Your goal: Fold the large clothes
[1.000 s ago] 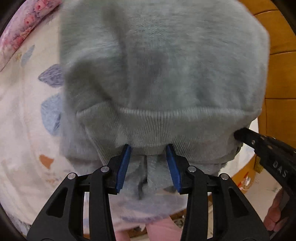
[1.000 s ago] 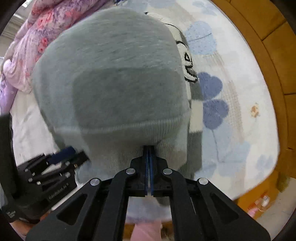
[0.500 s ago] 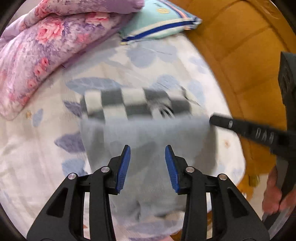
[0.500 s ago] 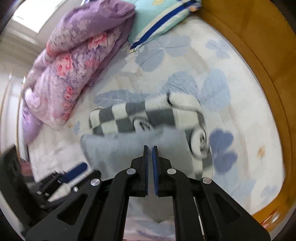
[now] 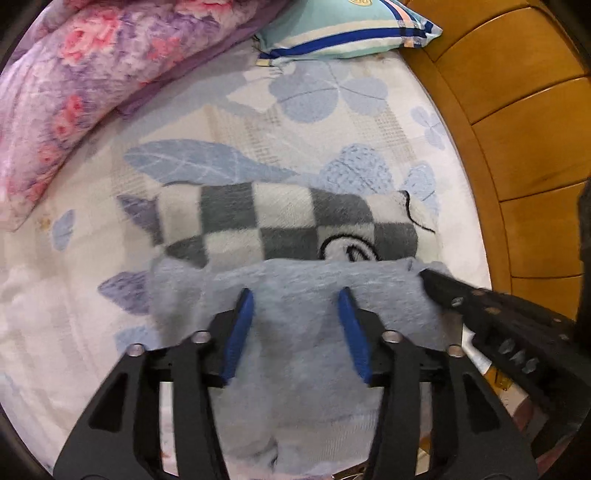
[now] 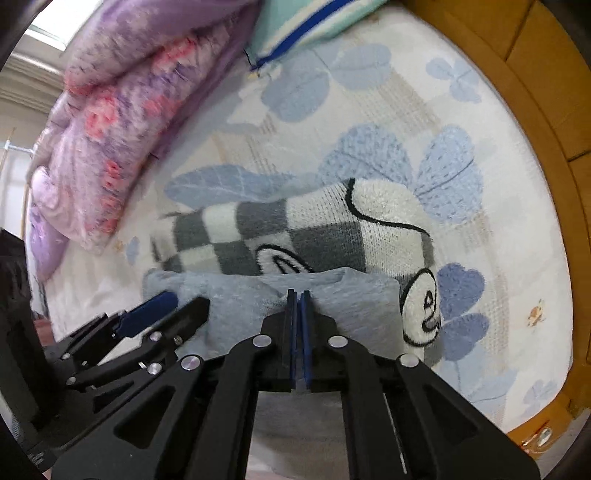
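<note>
A knit sweater (image 5: pixel 280 221) lies folded on the bed. Its grey-and-white checked part with a cartoon face (image 6: pixel 295 236) shows at the far side, and a plain pale grey-blue layer (image 5: pixel 295 369) is folded over the near side. My left gripper (image 5: pixel 293 295) hovers over that plain layer; its jaws are opening and the pads press on nothing. My right gripper (image 6: pixel 299 293) is shut at the layer's far edge, where the cloth creases toward its tips as if pinched. In the left wrist view the right gripper (image 5: pixel 428 277) sits at the fold's right corner.
The flowered bed sheet (image 5: pixel 314 110) spreads beyond the sweater. A pink and purple floral quilt (image 5: pixel 74 74) is heaped at the far left. A turquoise striped pillow (image 5: pixel 343 29) lies at the head. The wooden bed frame (image 5: pixel 517 129) runs along the right.
A second ago both grippers held the sweater's ribbed hem up, filling the views. The hem has since come down onto the bed as a fold, and the left jaws have let go and spread.
</note>
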